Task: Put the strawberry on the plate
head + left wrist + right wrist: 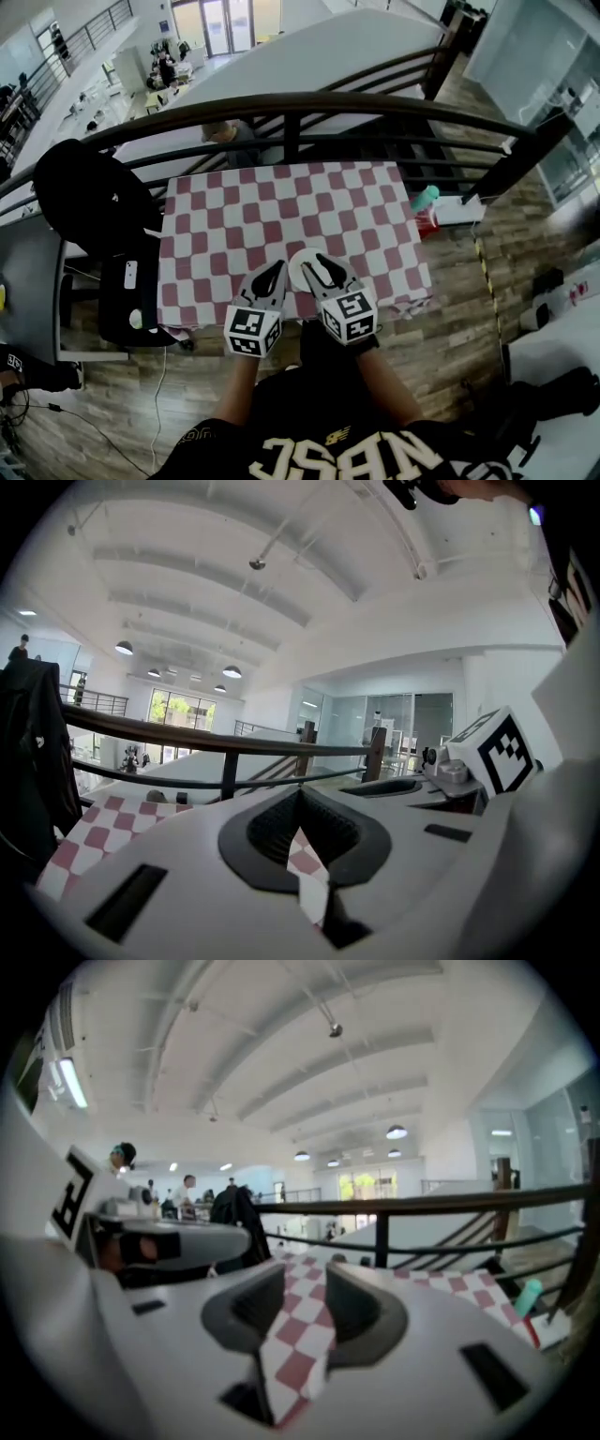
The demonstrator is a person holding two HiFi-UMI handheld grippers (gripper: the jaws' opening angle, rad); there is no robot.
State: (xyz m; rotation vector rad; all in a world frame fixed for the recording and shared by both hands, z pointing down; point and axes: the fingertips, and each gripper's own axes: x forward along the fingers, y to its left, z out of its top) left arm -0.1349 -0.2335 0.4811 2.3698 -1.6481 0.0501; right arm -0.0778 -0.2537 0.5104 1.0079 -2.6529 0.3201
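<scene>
A table with a red-and-white checked cloth (pixel 281 206) stands in front of me. A white plate (pixel 297 266) lies near its front edge, mostly hidden behind my right gripper (pixel 322 262). That gripper is open: checked cloth shows through the gap between its dark pads (pixel 356 1302) in the right gripper view, and nothing is between them. My left gripper (pixel 273 272) hovers just left of the plate with its fingertips (pixel 281 817) meeting, shut on nothing. No strawberry shows in any view.
A dark metal railing (pixel 291 103) runs along the table's far side, with a stairwell and a lower floor beyond. A black jacket (pixel 89 197) hangs over a chair to the left, and a phone (pixel 130 274) lies on a dark seat. A teal bottle (pixel 427 197) stands to the right.
</scene>
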